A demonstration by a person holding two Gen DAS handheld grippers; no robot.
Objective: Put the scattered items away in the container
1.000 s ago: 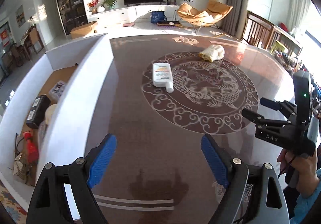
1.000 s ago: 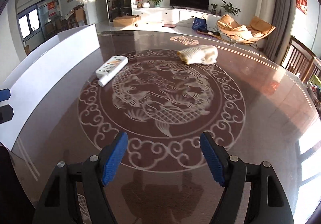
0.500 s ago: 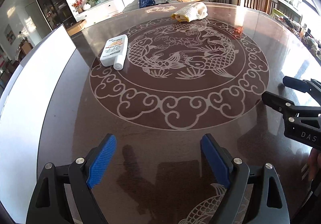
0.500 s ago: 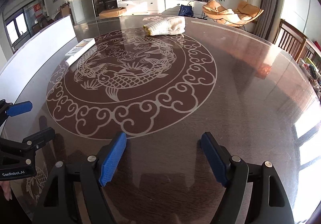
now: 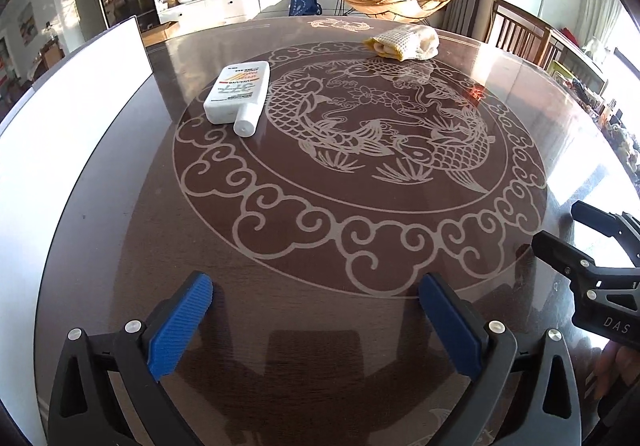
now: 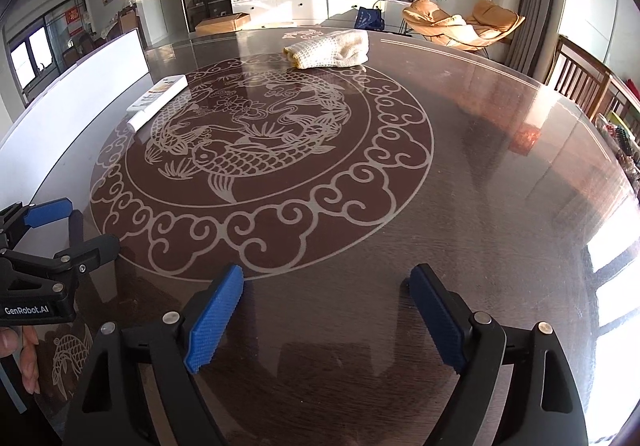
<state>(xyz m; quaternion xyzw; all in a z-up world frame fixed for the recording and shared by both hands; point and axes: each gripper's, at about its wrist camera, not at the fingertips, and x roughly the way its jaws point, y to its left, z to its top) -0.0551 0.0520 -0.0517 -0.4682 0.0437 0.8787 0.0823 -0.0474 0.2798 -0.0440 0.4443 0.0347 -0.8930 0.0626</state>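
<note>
On the surface (image 5: pixel 320 326), far-left: bottle (image 5: pixel 238 91), long axis near-far, cap nearest | left tongs (image 5: pixel 316 320) closer, spread, just widened, empty | right tongs (image 6: pixel 326 316) spread, just widened, empty

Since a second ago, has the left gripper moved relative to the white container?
Yes. The left gripper has dropped toward the table: the white container earlier showed its inside, and now only its outer wall shows. Its jaws have just been opening, nothing between them.
</note>
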